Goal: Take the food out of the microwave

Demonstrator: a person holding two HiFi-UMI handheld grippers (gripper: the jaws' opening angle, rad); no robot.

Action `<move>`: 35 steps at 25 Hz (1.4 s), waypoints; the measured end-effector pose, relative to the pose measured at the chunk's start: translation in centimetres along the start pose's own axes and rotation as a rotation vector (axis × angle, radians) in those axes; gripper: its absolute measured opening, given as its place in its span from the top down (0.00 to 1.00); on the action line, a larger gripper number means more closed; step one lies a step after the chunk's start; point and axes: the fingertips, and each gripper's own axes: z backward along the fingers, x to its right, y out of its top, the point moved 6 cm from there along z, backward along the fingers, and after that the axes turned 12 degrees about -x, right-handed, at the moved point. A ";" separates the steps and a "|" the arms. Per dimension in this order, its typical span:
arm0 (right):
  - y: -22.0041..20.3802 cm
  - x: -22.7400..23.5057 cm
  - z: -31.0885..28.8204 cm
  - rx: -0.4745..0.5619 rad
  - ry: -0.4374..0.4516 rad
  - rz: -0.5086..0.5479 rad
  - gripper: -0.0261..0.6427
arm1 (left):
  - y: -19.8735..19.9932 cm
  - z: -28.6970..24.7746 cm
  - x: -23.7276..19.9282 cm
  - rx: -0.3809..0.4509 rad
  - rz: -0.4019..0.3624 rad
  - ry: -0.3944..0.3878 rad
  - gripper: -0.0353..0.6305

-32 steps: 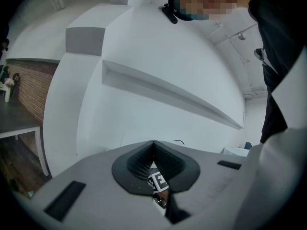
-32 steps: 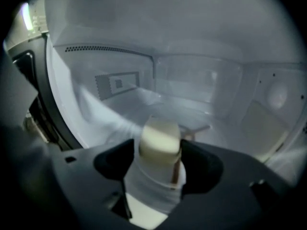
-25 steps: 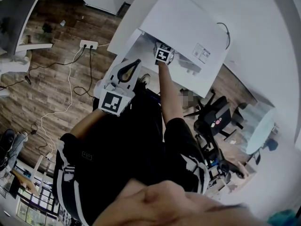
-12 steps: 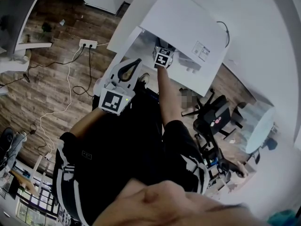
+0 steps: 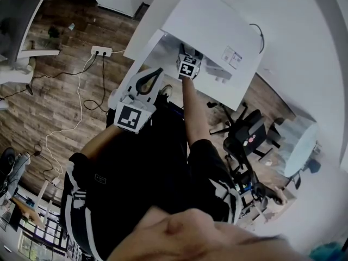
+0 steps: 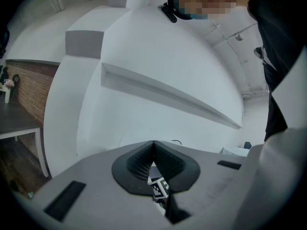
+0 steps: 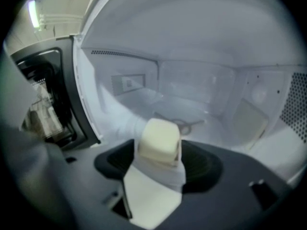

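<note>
One pale food block (image 7: 159, 139), perhaps wrapped, sits clamped in the right claw (image 7: 159, 153).

Left gripper (image 6: 153, 147) jaws together, right arm (image 5: 193, 110) outstretched, right gripper (image 7: 160, 153) clamping food (image 7: 159, 139)

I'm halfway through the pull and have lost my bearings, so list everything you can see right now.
Microwave: one, white, open, on the white counter.
Microwave door: one, dark-framed, open at the cavity's left.
Food: one, cream block in white wrap, between the right tool's jaws, before the cavity.
Power strip: one, white, on the wooden floor.
Office chair: one, black, at the head view's right.
Left tool: one, grey, shut, empty, back from the microwave.
Right tool: one, grey, shut on the food.
</note>
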 end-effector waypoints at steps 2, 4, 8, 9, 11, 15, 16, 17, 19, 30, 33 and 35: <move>0.2 -0.2 0.0 0.007 -0.006 -0.007 0.52 | 0.0 0.1 -0.1 -0.001 0.002 0.004 0.90; 0.4 -0.1 -0.1 0.019 -0.016 -0.022 0.51 | -0.1 0.2 -0.2 0.000 0.004 0.008 0.90; 1.1 -0.3 -0.6 0.019 -0.009 -0.045 0.50 | -0.2 0.4 -0.4 -0.005 0.008 0.017 0.90; 1.3 -0.4 -0.6 0.014 -0.012 -0.045 0.50 | -0.2 0.5 -0.5 -0.005 0.009 0.018 0.90; 1.6 -0.4 -0.9 -0.002 -0.033 -0.043 0.49 | -0.2 0.5 -0.6 -0.005 0.007 0.020 0.90; 1.8 -0.3 -1.6 -0.035 -0.059 -0.060 0.48 | 0.0 0.7 -0.8 -0.003 0.010 0.029 0.90; 1.9 -0.1 -1.7 -0.038 -0.062 -0.067 0.48 | 0.0 0.7 -0.9 -0.003 0.012 0.030 0.90; 1.9 -0.1 -1.8 -0.041 -0.063 -0.070 0.48 | 0.0 0.7 -1.0 -0.004 0.013 0.032 0.90; 2.1 -0.2 -2.0 -0.043 -0.054 -0.066 0.48 | 0.0 0.6 -1.2 -0.007 0.015 0.034 0.90; 2.1 -0.1 -2.3 -0.042 0.020 -0.087 0.49 | 0.0 0.2 -1.3 -0.008 0.017 0.029 0.90; 1.9 0.0 -2.0 -0.044 0.021 -0.087 0.49 | -0.1 0.2 -1.4 -0.012 0.021 0.030 0.90; 1.9 -0.1 -1.6 -0.042 0.023 -0.082 0.49 | -0.1 0.3 -1.4 -0.015 0.023 0.031 0.90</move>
